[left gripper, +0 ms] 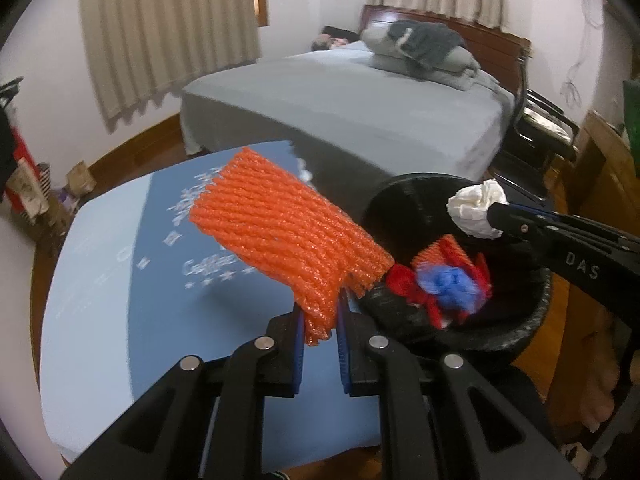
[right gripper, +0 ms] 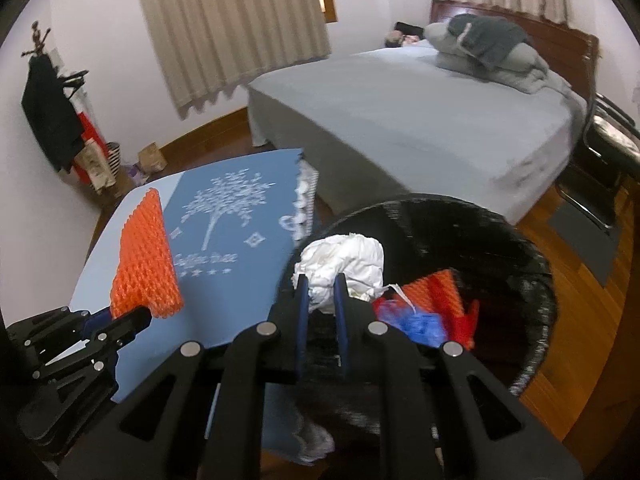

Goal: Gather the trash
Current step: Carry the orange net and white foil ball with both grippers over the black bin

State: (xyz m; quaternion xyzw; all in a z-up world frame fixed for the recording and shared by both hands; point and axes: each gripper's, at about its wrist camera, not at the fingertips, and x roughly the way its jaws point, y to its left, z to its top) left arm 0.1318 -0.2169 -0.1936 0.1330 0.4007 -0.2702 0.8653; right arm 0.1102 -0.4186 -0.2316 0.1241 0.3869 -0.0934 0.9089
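Left wrist view first. Pinched between blue-padded fingers of the left gripper (left gripper: 320,320): orange foam fruit-netting sleeve (left gripper: 280,232), gripped at its lower corner, fanning up toward 11 o'clock over the blue tablecloth with white tree print (left gripper: 100,280). At 3 o'clock, round black trash bin (left gripper: 532,320), already holding a scrap of orange netting and blue and red wrappers (left gripper: 452,280). Above its mouth at 2 o'clock, right gripper (left gripper: 496,216) clamped on a crumpled white tissue ball (left gripper: 476,208).

Right wrist view next. Pressed onto the tissue ball (right gripper: 344,260) at centre, fingers of the right gripper (right gripper: 322,292), with the wad hanging over the bin's (right gripper: 540,280) near-left rim. Netting sleeve (right gripper: 146,260) held upright at 9 o'clock by the left gripper (right gripper: 132,316), over the tablecloth (right gripper: 240,280), beside the bin but not yet above it.

Likely step: dropping both pieces in. Better to carry the tissue further toward 2 o'clock, well inside the rim, before spreading the fingers; sleeve to swing toward 3 o'clock and tip downward, since springy foam may catch on the rim or bounce out. Open room above the bin; table edge just beside its left wall, grey-sheeted bed (right gripper: 400,120) well apart beyond.
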